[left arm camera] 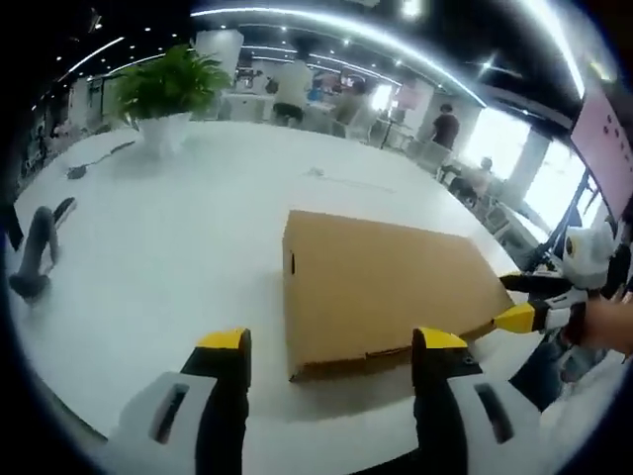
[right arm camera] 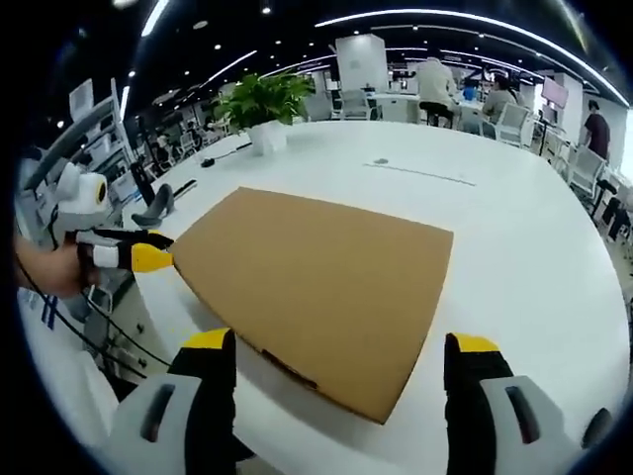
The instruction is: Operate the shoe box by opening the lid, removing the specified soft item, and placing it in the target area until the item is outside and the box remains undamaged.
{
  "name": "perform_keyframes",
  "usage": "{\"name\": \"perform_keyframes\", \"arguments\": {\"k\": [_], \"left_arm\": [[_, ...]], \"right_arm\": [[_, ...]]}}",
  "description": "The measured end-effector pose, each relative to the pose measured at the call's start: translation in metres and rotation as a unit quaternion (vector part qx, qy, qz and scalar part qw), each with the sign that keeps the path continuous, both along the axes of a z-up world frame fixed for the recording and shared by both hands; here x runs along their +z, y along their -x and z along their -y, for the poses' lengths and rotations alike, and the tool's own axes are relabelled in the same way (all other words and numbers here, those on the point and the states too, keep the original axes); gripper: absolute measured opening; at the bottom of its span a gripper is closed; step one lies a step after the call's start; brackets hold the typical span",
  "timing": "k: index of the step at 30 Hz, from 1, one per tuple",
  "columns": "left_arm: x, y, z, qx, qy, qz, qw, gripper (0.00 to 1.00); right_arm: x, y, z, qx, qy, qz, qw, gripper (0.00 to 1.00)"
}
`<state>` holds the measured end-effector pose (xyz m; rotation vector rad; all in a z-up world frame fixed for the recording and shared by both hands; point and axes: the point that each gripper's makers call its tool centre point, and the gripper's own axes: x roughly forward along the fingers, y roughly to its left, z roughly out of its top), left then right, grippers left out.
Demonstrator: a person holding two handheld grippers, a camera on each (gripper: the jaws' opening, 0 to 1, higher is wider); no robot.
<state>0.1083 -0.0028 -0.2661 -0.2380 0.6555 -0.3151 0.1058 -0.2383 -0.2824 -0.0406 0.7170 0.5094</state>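
**Left gripper view and right gripper view: closed shoe box between two spread tools**

Left gripper view, bottom of frame: the left tool (left arm camera: 331, 346) stands spread, pinching nothing, its yellow tips just short of the shoe box (left arm camera: 381, 287). The cardboard box lies flat, lid shut, at centre on the white desk (left arm camera: 178, 247). At the right edge the right tool (left arm camera: 516, 302) reaches the box's corner. A potted plant (left arm camera: 166, 94) sits upper left.

Right gripper view: the right tool (right arm camera: 341, 356) is spread at the bottom; the box (right arm camera: 316, 287) fills the centre.
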Motion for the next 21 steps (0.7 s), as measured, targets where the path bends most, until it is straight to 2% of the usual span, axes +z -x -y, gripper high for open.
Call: {"name": "perform_keyframes", "arguments": {"k": [1, 3, 4, 5, 6, 7, 8, 9, 11, 12, 13, 14, 15, 17, 19, 21], "left_arm": [[0.002, -0.002, 0.002, 0.004, 0.023, 0.0, 0.9997, 0.79], [0.006, -0.003, 0.001, 0.008, 0.035, 0.003, 0.9993, 0.87], [0.008, -0.004, 0.002, 0.008, 0.045, 0.006, 0.999, 0.9], [0.011, -0.005, 0.005, 0.007, 0.058, 0.008, 0.9982, 0.92], [0.014, -0.005, 0.008, 0.005, 0.074, 0.01, 0.9972, 0.94], [0.014, -0.005, 0.009, 0.006, 0.083, 0.003, 0.9965, 0.99], [0.018, -0.006, 0.012, 0.006, 0.104, 0.007, 0.9945, 0.99], [0.018, -0.006, 0.01, 0.009, 0.105, 0.002, 0.9945, 0.99], [0.017, -0.003, 0.015, 0.005, 0.138, -0.019, 0.9902, 0.99], [0.017, -0.005, 0.014, 0.005, 0.136, -0.014, 0.9907, 0.99], [0.018, -0.003, 0.016, -0.004, 0.146, -0.018, 0.989, 0.99], [0.02, 0.001, 0.019, -0.001, 0.186, -0.043, 0.9816, 0.99], [0.021, 0.001, 0.019, 0.005, 0.207, -0.052, 0.9768, 0.99], [0.02, 0.004, 0.015, 0.011, 0.231, -0.066, 0.9706, 0.99], [0.02, 0.006, 0.012, 0.022, 0.26, -0.086, 0.9616, 0.99], [0.026, 0.006, 0.012, 0.026, 0.301, -0.086, 0.9494, 0.99]], "right_arm": [[0.006, -0.001, -0.005, 0.009, -0.023, 0.012, 0.9996, 0.93], [0.018, -0.004, -0.007, 0.004, -0.054, 0.037, 0.9979, 0.95], [0.027, -0.006, -0.008, -0.004, -0.084, 0.05, 0.9952, 0.97], [0.032, -0.005, -0.01, -0.01, -0.109, 0.048, 0.9928, 0.99], [0.041, -0.005, -0.013, -0.016, -0.15, 0.048, 0.9873, 1.0], [0.044, -0.004, -0.013, -0.023, -0.166, 0.04, 0.985, 1.0], [0.043, -0.004, -0.007, -0.035, -0.159, 0.037, 0.986, 1.0], [0.043, -0.004, -0.005, -0.032, -0.151, 0.04, 0.9872, 1.0], [0.043, -0.005, 0.001, -0.04, -0.138, 0.045, 0.9886, 1.0], [0.043, -0.005, 0.002, -0.041, -0.136, 0.044, 0.9889, 1.0], [0.042, -0.005, 0.005, -0.046, -0.134, 0.043, 0.989, 0.99], [0.042, -0.005, 0.009, -0.056, -0.139, 0.036, 0.9881, 0.98], [0.042, -0.005, 0.011, -0.062, -0.145, 0.031, 0.987, 0.98], [0.041, -0.003, 0.015, -0.069, -0.153, 0.022, 0.9856, 0.98], [0.039, -0.002, 0.021, -0.077, -0.153, 0.017, 0.9851, 0.98], [0.039, -0.001, 0.024, -0.092, -0.171, 0.007, 0.981, 0.98]]}}
